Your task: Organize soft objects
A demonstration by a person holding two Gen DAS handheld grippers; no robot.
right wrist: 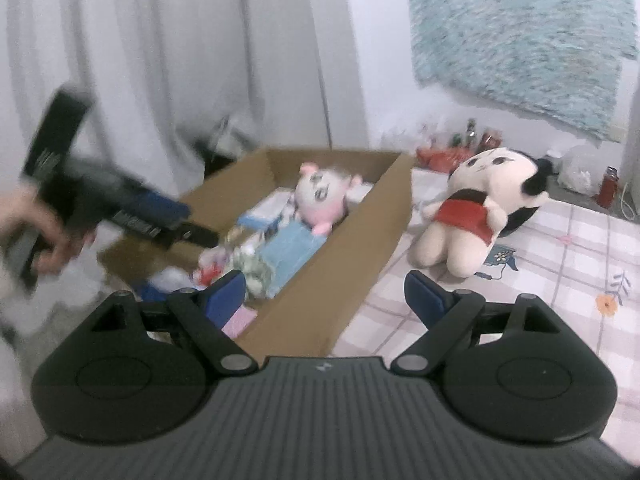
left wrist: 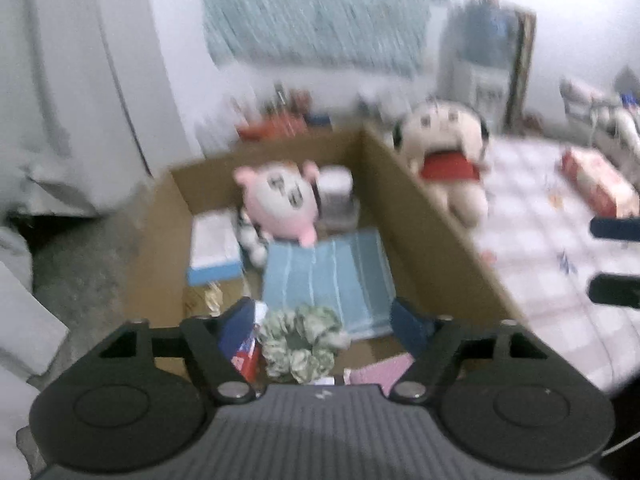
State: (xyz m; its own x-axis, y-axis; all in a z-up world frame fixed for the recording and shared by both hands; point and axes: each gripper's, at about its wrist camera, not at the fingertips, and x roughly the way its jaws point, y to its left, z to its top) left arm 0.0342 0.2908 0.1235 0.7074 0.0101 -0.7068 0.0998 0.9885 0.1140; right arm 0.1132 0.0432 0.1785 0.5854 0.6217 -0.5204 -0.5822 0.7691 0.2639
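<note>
Left claw (left wrist: 324, 320) is seen wide, empty, above a green scrunchie (left wrist: 300, 344) inside the cardboard box (left wrist: 400, 200); right claw (right wrist: 324, 294) wide, empty. Box contents are blurred, partly hidden.

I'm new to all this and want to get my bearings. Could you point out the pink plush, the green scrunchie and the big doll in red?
pink plush (left wrist: 280, 204): left wrist view, its face.
green scrunchie (left wrist: 300, 342): left wrist view, its ruffled fabric.
doll in red (right wrist: 472, 216): right wrist view, its red top.
</note>
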